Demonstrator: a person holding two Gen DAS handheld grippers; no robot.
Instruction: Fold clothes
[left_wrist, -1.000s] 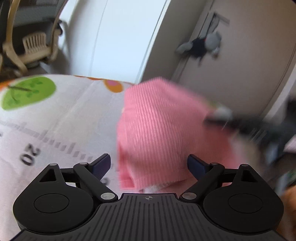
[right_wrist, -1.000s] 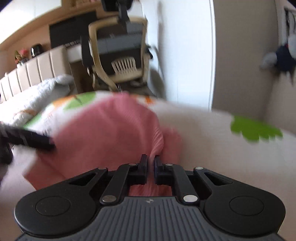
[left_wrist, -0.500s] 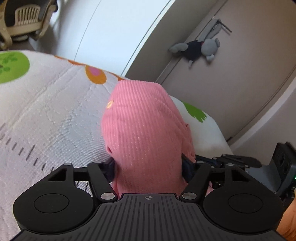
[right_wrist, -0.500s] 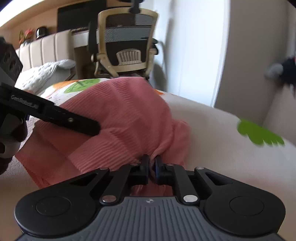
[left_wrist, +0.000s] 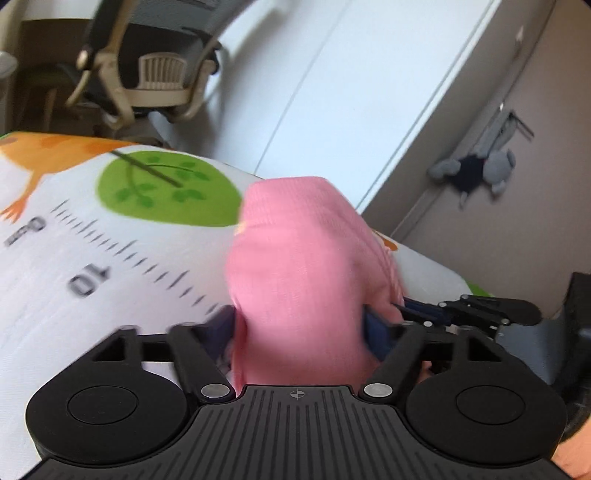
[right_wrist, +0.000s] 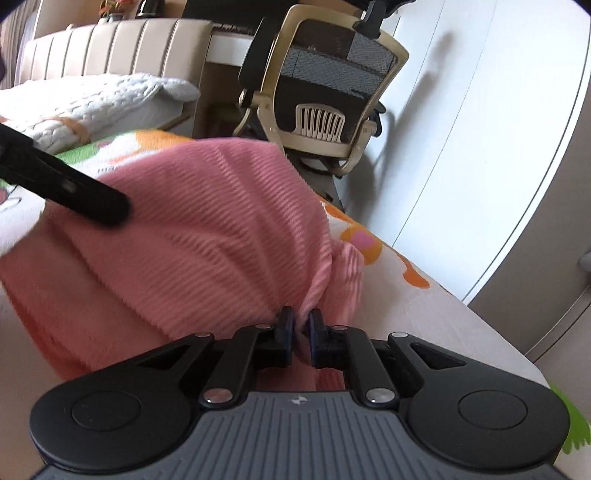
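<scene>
Right gripper (right_wrist: 301, 325) clamped on a bunched edge of the pink ribbed garment (right_wrist: 207, 236), fabric pinched in the narrow gap between near-closed jaws. Left gripper (left_wrist: 297, 325) set wide around a thick wad of the same garment (left_wrist: 303, 273); fingers (left_wrist: 218, 325) pressed against the cloth on both sides, so judged to be gripping the bundle rather than standing free of it. Garment held up off the printed bed cover (left_wrist: 110, 258), slung between the two tools, which sit close together; left tool's finger (right_wrist: 85, 195) seen crossing the cloth in the right view, right tool (left_wrist: 480, 306) seen just beside the cloth in the left view. Hold judged to serve carrying or turning a part-folded piece: two grips at neighbouring points keep the layers from slipping apart.

Beyond the cloth: ruler marks and a green tree print on the cover, an office chair (right_wrist: 325, 96), white wardrobe doors (left_wrist: 351, 92), a stuffed toy (left_wrist: 476, 170) hung on a grey door, a quilted pillow (right_wrist: 92, 99) by the headboard.

Not determinable: garment type, number of folds made, lower edge of the cloth (hidden behind both tool bodies). Left view motion-blurred; contact of the left pads partly masked by fabric.
</scene>
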